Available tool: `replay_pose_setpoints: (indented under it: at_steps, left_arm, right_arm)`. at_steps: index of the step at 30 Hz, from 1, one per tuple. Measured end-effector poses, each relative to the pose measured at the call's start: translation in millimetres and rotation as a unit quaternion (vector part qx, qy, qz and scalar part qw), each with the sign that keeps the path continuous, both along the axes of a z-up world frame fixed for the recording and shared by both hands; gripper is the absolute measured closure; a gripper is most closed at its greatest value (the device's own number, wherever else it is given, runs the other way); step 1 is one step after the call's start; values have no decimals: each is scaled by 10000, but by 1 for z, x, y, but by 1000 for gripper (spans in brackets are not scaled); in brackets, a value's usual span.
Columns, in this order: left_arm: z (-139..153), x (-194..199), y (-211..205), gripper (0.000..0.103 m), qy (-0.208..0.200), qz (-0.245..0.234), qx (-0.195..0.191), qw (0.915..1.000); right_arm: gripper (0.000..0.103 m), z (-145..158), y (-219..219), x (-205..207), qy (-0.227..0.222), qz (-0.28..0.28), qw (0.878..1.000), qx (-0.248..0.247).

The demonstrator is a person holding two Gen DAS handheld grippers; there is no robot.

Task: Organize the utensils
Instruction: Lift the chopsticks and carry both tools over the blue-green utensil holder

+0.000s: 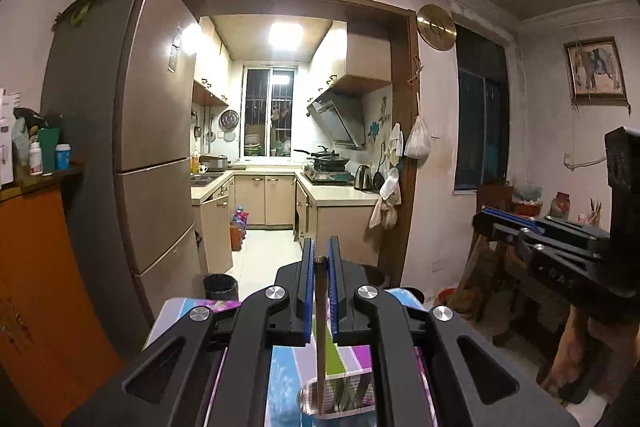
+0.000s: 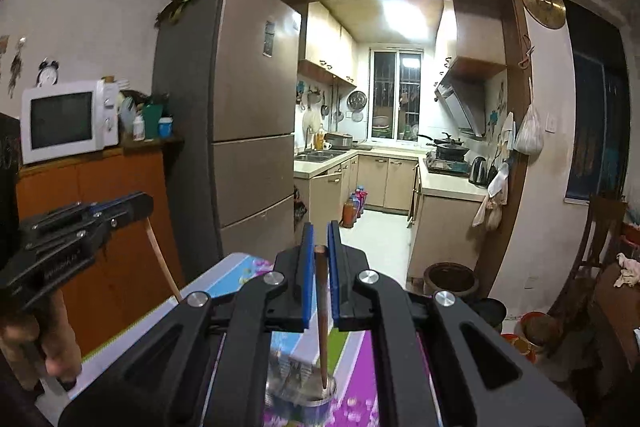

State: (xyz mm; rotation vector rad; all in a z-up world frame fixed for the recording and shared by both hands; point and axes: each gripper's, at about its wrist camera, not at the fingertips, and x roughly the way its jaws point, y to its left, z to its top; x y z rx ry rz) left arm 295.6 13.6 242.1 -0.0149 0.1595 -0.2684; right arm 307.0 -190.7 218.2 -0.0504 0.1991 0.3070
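Two chopsticks, one per gripper, each hanging near-vertical with its tip in or just over a metal cup (image 2: 304,393) directly below. Dark chopstick (image 2: 321,311) clamped in right gripper (image 2: 319,239); pale chopstick (image 1: 321,331) clamped in left gripper (image 1: 319,255). Flowered tablecloth (image 2: 356,367) underneath.

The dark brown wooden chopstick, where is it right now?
Right wrist view, centre: the dark brown wooden chopstick hangs clamped in the right hand-held gripper, its tip in the shiny metal cup.

Left gripper (image 1: 320,261) and right gripper (image 2: 320,247) level (jaws clamped narrow).
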Motion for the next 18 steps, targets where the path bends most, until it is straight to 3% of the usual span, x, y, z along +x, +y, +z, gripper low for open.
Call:
replay_pose_setpoints:
  at_steps: [5,18]
  left_arm:
    - [-4,39,-14,95,140,13,75,9999]
    - [-76,115,-23,95,894,-19,86,9960]
  right_arm:
    - [98,-11,0,31,212,62,9996,170]
    - [98,-81,5,78,1027,208,9941,278]
